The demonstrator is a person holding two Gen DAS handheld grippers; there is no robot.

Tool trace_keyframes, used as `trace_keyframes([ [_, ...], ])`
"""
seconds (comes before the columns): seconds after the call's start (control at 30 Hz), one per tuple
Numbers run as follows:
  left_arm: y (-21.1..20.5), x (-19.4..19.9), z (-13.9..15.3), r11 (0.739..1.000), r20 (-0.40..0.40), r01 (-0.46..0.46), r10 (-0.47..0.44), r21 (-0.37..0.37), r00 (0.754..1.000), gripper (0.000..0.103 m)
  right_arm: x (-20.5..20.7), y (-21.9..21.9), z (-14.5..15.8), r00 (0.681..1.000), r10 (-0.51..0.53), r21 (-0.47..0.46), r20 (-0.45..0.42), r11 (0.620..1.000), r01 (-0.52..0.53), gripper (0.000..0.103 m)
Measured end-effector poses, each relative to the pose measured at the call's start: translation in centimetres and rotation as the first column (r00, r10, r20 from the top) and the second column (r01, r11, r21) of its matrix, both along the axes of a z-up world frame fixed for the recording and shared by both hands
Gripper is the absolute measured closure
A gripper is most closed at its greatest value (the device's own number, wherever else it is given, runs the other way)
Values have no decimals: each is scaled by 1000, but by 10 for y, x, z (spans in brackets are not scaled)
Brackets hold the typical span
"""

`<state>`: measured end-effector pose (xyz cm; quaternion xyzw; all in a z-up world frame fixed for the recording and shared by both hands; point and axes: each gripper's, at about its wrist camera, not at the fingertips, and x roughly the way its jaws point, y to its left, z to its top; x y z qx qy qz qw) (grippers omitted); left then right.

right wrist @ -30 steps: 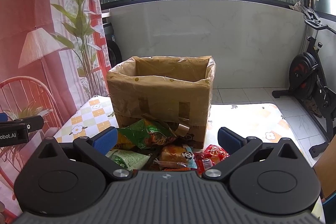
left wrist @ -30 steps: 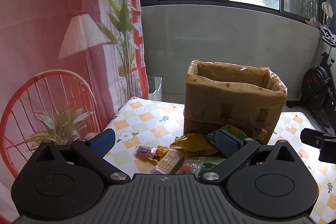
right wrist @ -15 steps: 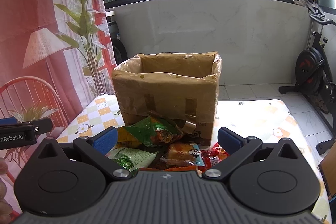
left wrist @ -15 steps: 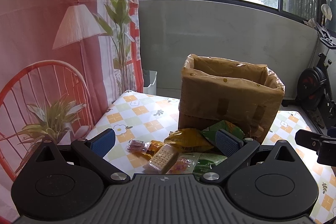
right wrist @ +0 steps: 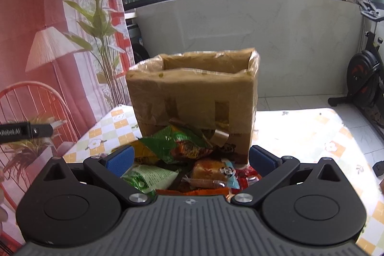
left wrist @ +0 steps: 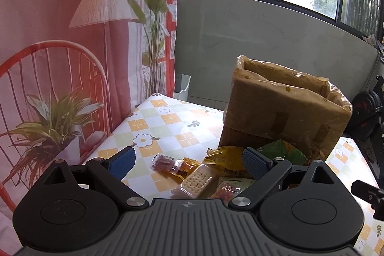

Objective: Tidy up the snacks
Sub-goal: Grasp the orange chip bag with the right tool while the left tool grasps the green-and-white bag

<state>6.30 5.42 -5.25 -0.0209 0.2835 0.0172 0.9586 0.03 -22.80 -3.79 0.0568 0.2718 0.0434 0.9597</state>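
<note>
From the left wrist, the left gripper point(left wrist: 189, 161) is hanging over the near edge of the snack pile, its jaws wide but starting to close, pinching nothing. Below it a cracker pack point(left wrist: 198, 180) is lying beside a small pink candy packet point(left wrist: 164, 163) and a yellow bag point(left wrist: 228, 157), all on the checkered tablecloth point(left wrist: 156, 124). The cardboard box point(left wrist: 283, 112), lined with plastic, is standing just behind the pile. Only this view is showing the cracker pack and the pink packet.

From the right wrist, the right gripper point(right wrist: 190, 158) is hovering with its jaws spread and nothing between them. This side is showing a big green bag point(right wrist: 172, 143) leaning against the box point(right wrist: 194, 95), a pale green packet point(right wrist: 148, 178), a wrapped cake point(right wrist: 208, 168) and red wrappers point(right wrist: 247, 178). An exercise bike point(right wrist: 364, 78) is standing at the far right.
</note>
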Motion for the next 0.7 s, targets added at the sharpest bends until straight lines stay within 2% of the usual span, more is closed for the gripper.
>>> trace_keyframes([
  [0.1,0,16,-12,1000,2,26,-26,1,1000,6,15,-4,-24,998,-2,13,-55,1000,3,0],
  [0.17,-1,29,-17,998,6,52,-52,-18,999,6,26,-8,-33,999,11,41,-53,999,-9,0],
  [0.37,-14,67,3,988,29,93,-90,-121,996,5,68,-21,-33,995,99,103,-28,990,-96,0],
  [0.47,-25,87,22,989,-3,96,-96,-112,995,5,90,-28,-22,992,101,150,-81,985,-88,0],
  [0.57,-34,94,31,993,13,91,-91,-77,996,5,99,-36,-10,994,90,157,-64,984,-79,0],
  [0.7,-41,100,14,993,1,115,-115,-30,993,6,98,-44,-21,997,62,97,-37,994,-58,0],
])
